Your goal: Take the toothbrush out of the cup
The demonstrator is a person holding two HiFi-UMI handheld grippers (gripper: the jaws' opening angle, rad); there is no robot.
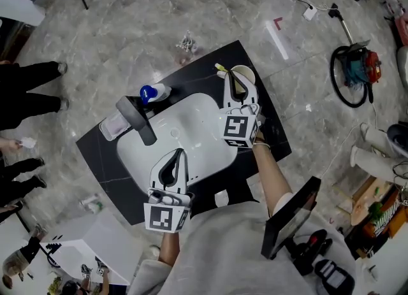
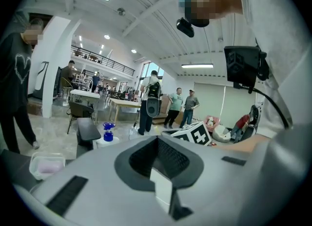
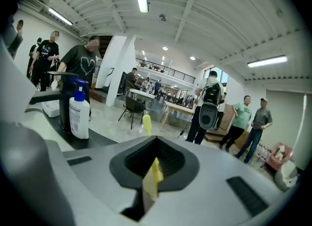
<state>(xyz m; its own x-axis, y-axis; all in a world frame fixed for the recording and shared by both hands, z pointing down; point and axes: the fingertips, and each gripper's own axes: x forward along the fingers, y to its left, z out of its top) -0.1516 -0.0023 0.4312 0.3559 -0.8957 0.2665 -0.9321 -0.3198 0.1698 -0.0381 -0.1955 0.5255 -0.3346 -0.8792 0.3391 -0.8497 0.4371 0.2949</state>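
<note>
- The toothbrush [image 1: 220, 68], yellow, stood in a pale cup [image 1: 245, 72] near the far right corner of the black tabletop [image 1: 271, 128], just beyond the white sink [image 1: 191, 118].
- Its long axis ran close to upright. It leaned a little, so the top poked out past the cup's rim toward the far edge of the tabletop.
- The right claw [image 1: 234, 85] reached over the cup, pointing slightly downward, with its jaws closed on the toothbrush.
- In the right gripper view, the yellow toothbrush [image 3: 155, 172] sat pinched between the jaws of the right claw [image 3: 156, 141], and its top showed just above them.
- The left claw [image 1: 178, 155] hung over the near rim of the sink, well apart from the cup. Its jaws were together with nothing between them, as the left gripper view showed [image 2: 157, 138].
- The right hand was plainly the nearer one and already had the grip.
- Judging from this, the coming move called for a pull upward along the handle's own line, following its lean. That should bring the toothbrush clear of the rim without tipping the cup.
</note>
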